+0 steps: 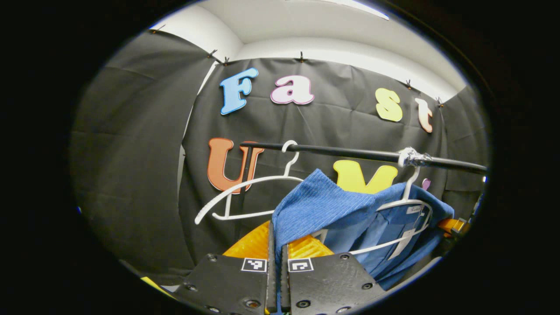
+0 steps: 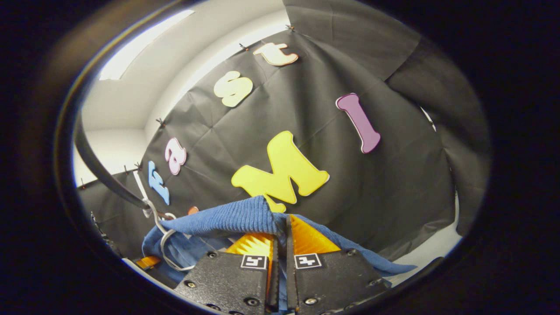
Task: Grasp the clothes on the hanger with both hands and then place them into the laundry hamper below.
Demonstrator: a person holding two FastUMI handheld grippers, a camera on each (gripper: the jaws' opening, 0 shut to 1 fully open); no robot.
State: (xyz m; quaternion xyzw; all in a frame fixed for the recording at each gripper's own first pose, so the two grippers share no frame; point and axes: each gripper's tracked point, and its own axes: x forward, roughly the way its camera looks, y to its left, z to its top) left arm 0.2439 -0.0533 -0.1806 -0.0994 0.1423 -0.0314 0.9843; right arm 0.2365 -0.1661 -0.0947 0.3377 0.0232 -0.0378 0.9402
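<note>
blue garment (image 1: 319, 205) soft, light, limp; hangs on white hanger (image 1: 407, 210) under black rail (image 1: 350, 153). left gripper (image 1: 278, 245) jaws pinching one shoulder edge, right gripper (image 2: 280, 240) jaws pinching other. you keep grip at thick ribbed edge; cloth likely sags, snags hanger.

A black rail (image 1: 350, 153) runs across the left gripper view in front of the black cloth wall (image 1: 131, 175), with a dark upright post (image 1: 245, 175) under its left end. Something pale is wound round the rail (image 1: 409, 156) farther right — what it is cannot be told. Above the cloth — a white wall (image 1: 306, 46) and ceiling. In the right gripper view the rail (image 2: 100, 170) curves down the left side, and a bright ceiling light strip (image 2: 144, 41) shows at the top.
</note>
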